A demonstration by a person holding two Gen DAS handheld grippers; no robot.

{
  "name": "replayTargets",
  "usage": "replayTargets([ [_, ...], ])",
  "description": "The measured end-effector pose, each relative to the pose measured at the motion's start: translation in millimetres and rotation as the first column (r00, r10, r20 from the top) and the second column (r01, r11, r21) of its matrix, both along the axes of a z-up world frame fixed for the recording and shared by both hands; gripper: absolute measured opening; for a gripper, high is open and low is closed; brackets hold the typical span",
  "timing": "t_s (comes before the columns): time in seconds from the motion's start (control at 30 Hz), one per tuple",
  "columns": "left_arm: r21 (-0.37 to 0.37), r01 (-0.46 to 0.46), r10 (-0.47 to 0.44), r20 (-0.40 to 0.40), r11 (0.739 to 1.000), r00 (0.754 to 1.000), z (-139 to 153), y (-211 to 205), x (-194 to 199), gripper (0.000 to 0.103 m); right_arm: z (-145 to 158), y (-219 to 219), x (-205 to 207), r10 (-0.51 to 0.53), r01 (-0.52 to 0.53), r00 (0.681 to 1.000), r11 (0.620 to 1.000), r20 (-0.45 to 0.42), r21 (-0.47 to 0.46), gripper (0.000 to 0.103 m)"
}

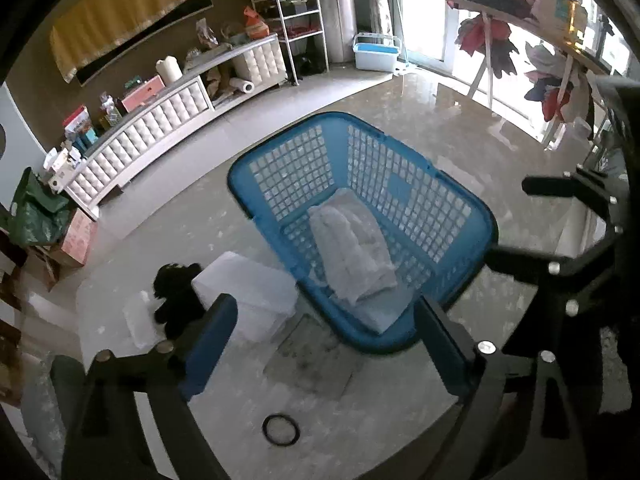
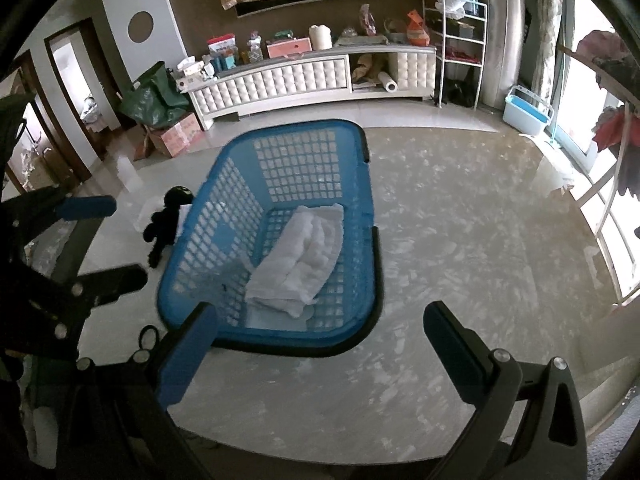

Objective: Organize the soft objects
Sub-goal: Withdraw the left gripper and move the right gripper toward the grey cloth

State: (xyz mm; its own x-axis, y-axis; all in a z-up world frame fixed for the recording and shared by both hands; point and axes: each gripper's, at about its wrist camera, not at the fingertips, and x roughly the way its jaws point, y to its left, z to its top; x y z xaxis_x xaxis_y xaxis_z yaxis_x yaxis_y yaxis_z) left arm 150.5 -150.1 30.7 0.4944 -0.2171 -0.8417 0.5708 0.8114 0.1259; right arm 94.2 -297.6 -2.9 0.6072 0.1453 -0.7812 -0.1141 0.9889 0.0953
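A blue lattice laundry basket (image 1: 476,220) stands on a glass table and also shows in the right wrist view (image 2: 200,240). A folded white towel (image 1: 352,252) lies inside it, seen again in the right wrist view (image 2: 304,256). A black soft toy (image 1: 176,296) lies left of the basket beside a white foam block (image 1: 248,292); it also shows in the right wrist view (image 2: 164,224). My left gripper (image 1: 332,344) is open and empty above the basket's near end. My right gripper (image 2: 320,340) is open and empty over the basket's near rim.
A black ring (image 1: 281,430) lies on the glass table (image 2: 460,240) near my left gripper. A long white cabinet (image 2: 312,76) with clutter lines the far wall. A clothes rack (image 1: 520,20) stands by the window at right. A light blue bin (image 2: 528,110) sits on the floor.
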Motion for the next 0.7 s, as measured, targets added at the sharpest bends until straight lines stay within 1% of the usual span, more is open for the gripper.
replayTargets([
  [0.1, -0.021, 0.0, 0.0, 0.004, 1.0, 1.0, 2, 15, -12, 0.091, 1, 7, -4, 0.02, -0.02, 1.0, 1.0, 0.009, 0.001, 0.103],
  [0.33, -0.071, -0.074, 0.074, -0.005, 0.995, 0.997, -4, 54, -27, 0.093, -5, 35, -7, 0.082, -0.082, 0.997, 0.997, -0.006, -0.003, 0.103],
  [0.37, -0.077, -0.081, 0.081, -0.007, 0.994, 0.997, -5, 61, -30, 0.095, -6, 40, -8, 0.092, -0.092, 0.996, 0.996, -0.009, -0.002, 0.103],
  [0.4, -0.08, -0.089, 0.089, -0.008, 0.993, 0.996, -5, 65, -32, 0.103, -8, 46, -9, 0.105, -0.105, 0.994, 0.994, -0.012, -0.004, 0.103],
  [0.53, -0.103, -0.126, 0.126, -0.007, 0.987, 0.992, -9, 85, -44, 0.103, -12, 69, -8, 0.161, -0.161, 0.987, 0.987, -0.02, -0.009, 0.103],
  [0.7, -0.097, -0.197, 0.195, -0.024, 0.976, 0.98, -19, 114, -53, 0.103, -20, 102, -8, 0.24, -0.241, 0.97, 0.971, -0.036, -0.016, 0.103],
])
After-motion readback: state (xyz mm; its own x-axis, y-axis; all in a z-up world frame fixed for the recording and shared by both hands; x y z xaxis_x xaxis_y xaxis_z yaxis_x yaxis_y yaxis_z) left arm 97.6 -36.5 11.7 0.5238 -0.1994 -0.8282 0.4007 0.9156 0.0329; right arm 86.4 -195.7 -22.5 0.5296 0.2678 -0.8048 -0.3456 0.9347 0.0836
